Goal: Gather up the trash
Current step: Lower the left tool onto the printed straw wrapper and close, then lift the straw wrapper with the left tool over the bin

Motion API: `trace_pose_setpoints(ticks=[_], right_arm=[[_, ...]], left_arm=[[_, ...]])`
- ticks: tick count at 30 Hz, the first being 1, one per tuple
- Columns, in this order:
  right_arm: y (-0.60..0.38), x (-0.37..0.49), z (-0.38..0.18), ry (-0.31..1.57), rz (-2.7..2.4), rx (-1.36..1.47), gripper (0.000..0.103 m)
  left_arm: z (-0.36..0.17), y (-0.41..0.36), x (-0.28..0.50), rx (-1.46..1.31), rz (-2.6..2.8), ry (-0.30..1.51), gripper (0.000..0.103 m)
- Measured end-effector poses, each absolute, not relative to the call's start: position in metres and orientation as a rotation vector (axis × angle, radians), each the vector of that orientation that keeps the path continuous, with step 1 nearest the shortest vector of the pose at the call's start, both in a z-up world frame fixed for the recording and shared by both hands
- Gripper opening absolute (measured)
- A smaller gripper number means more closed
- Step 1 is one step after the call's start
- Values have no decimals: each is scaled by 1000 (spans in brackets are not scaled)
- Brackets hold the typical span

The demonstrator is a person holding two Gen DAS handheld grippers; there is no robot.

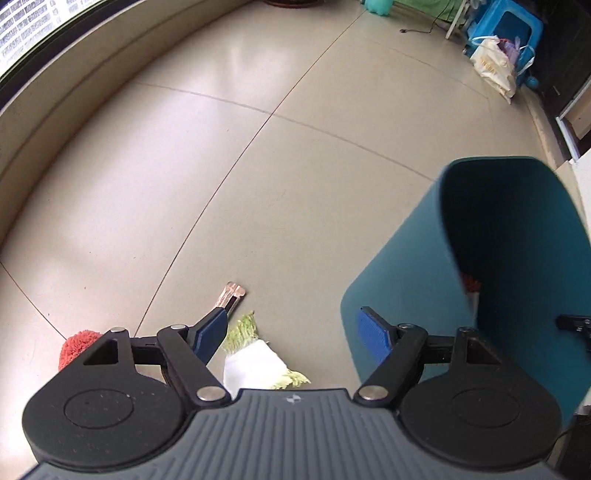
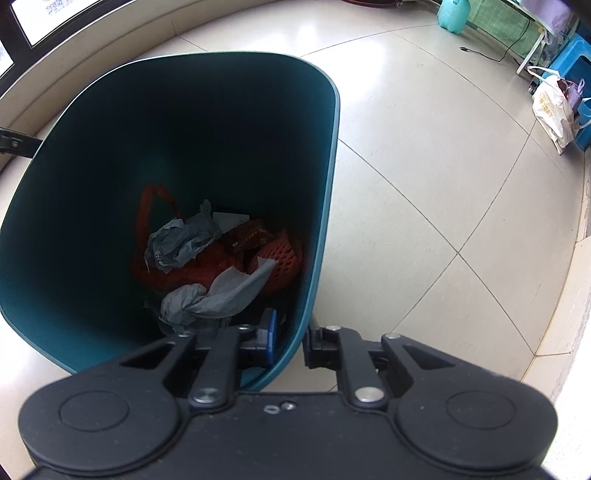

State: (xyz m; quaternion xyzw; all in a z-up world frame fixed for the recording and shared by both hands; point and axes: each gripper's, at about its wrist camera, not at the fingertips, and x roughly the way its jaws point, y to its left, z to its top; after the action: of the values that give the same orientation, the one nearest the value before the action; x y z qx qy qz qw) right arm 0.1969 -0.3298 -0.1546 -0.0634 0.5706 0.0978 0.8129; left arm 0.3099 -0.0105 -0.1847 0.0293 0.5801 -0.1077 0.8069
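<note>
My left gripper (image 1: 291, 332) hangs open over the tiled floor with nothing between its blue pads. Just below it lies a white and green cabbage scrap (image 1: 255, 358). A shiny crumpled wrapper (image 1: 232, 295) lies beyond the left finger, and a red foam net (image 1: 75, 347) sits at the far left. The teal bin (image 1: 406, 277) stands to the right. My right gripper (image 2: 290, 334) is shut on the bin's near rim, one finger inside and one outside. Inside the bin (image 2: 110, 147) lie grey crumpled paper (image 2: 218, 291) and red netting (image 2: 273, 258).
A low wall ledge (image 1: 55, 110) curves along the left under a window. At the far right stand a white tote bag (image 1: 495, 66) and a blue stool (image 1: 506, 26). A black cable (image 1: 417, 31) trails on the floor near them.
</note>
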Motion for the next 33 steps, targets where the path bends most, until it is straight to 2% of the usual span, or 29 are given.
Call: trace_pose_setpoints(ticks=[9,20,23,28,30,33], right_arm=[[-316,188,-155,1228,210,-158,15],[-302,173,-153,1250,210,-199,15],[-296,166,-154,1256,208,-207,14],[-290,158,-151,1259,204,-221,14],[-288,153,-151,1260,201,-222,14],[-283,145,-150,1260,200,-228,14]], left_arm=[[-323,30,370,-11,-136,1421,77],[-400,47,384,68,-89,1465,75],[-406,50,382,72,-83,1468,56],[-410,54,376,72,-74,1448,55],[-409,55,372,54,-88,1444,38],[-405,52,364,77,-81,1437,34]])
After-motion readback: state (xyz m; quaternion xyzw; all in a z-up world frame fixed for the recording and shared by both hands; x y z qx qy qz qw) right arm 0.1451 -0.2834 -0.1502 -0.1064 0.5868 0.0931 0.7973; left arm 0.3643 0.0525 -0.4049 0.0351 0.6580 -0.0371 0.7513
